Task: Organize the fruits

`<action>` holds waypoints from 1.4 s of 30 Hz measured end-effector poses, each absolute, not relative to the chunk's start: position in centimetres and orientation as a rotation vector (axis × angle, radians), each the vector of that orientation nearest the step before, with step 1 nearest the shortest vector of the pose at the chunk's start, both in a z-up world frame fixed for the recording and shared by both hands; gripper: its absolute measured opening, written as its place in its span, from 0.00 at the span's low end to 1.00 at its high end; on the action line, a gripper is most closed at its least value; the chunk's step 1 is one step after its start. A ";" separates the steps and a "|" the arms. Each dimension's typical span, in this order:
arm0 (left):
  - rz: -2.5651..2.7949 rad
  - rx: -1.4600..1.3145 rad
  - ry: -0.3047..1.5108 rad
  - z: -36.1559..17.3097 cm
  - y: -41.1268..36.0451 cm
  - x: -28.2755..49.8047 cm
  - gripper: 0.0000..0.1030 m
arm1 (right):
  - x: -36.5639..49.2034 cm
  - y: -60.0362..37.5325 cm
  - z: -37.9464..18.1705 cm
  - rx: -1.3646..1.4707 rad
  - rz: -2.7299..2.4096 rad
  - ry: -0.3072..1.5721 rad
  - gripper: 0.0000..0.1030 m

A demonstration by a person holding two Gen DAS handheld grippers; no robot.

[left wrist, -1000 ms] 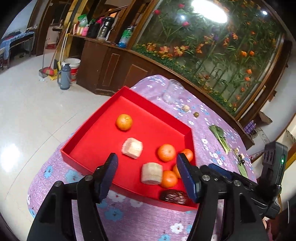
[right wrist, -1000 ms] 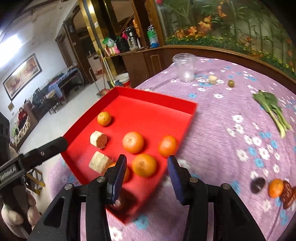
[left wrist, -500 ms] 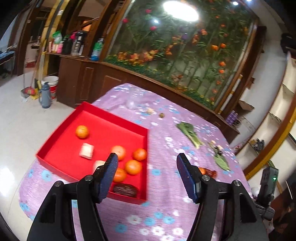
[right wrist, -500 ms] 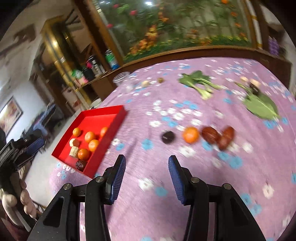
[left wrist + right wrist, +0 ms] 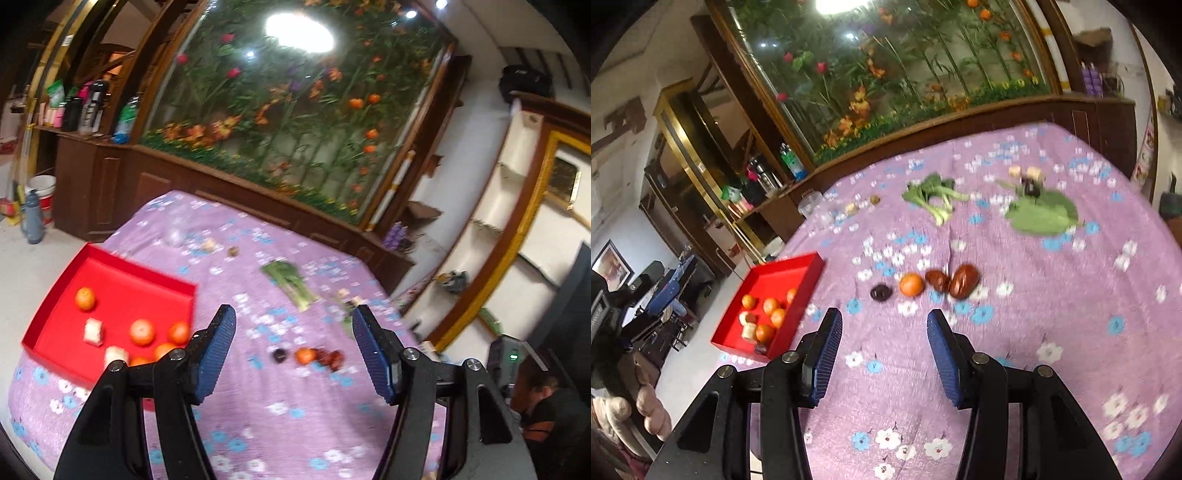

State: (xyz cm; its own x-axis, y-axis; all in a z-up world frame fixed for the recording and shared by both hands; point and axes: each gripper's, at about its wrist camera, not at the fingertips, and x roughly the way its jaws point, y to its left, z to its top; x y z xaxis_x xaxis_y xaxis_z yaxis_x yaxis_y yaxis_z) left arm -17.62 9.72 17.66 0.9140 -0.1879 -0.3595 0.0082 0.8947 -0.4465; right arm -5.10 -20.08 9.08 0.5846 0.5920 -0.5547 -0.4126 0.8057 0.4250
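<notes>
A red tray (image 5: 122, 275) (image 5: 783, 271) sits at the table's left edge and holds several oranges (image 5: 141, 331) (image 5: 771, 305), pale cut chunks (image 5: 92, 331) and a dark fruit (image 5: 761, 348). Loose on the purple floral cloth lie an orange (image 5: 911, 284) (image 5: 305, 356), a dark round fruit (image 5: 880, 292) (image 5: 278, 356) and two red dates (image 5: 964, 281) (image 5: 331, 357). My left gripper (image 5: 293, 352) is open and empty, above the cloth right of the tray. My right gripper (image 5: 884, 352) is open and empty, just short of the loose orange.
Leafy greens (image 5: 932, 195) (image 5: 291, 282), a large flat leaf (image 5: 1041, 216) with small items by it, a clear jar (image 5: 809, 203) and small nuts (image 5: 852, 209) lie farther back. A wooden cabinet and planted glass wall stand behind the table. The floor drops off left.
Both grippers have swung right and pulled back from the tray. The loose orange, dark fruit and dates have come into view ahead. Both stay open and empty.
</notes>
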 end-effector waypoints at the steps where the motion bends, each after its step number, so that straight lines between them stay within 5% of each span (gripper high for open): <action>1: -0.140 -0.458 0.398 18.8 9.5 -17.8 0.63 | -5.3 -20.3 10.4 0.243 0.591 0.709 0.51; 20: -0.055 -0.054 0.189 39.0 3.8 -22.0 0.79 | -7.6 -25.1 40.0 -0.078 0.389 0.372 0.51; 23: -0.058 -0.054 0.222 38.5 4.1 -20.0 0.79 | -7.1 -25.8 41.5 -0.060 0.355 0.380 0.61; 27: -0.091 -0.100 0.317 34.0 4.8 -16.4 0.79 | -4.9 -24.8 36.4 -0.062 0.417 0.483 0.63; 33: -0.126 -0.184 0.520 22.8 5.3 -10.2 0.79 | 1.5 -19.8 16.9 -0.022 0.557 0.812 0.63; 36: -0.157 -0.231 0.636 16.7 5.1 -6.5 0.79 | 3.7 -18.8 9.0 0.073 0.611 0.910 0.54; 40: -0.189 -0.282 0.754 10.8 4.2 -2.6 0.63 | 6.3 -18.3 2.1 0.095 0.558 0.973 0.49; 42: -0.205 -0.285 0.799 8.5 3.3 -0.9 0.63 | 7.2 -18.3 0.9 0.100 0.545 0.981 0.49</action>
State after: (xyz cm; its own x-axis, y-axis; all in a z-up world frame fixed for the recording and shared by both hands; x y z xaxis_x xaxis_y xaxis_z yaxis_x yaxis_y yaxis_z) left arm -0.93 3.34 8.53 0.6807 -0.2871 -0.6740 0.0736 0.9422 -0.3269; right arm 7.16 -18.30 0.91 0.4343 0.4806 -0.7619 -0.3925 0.8622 0.3201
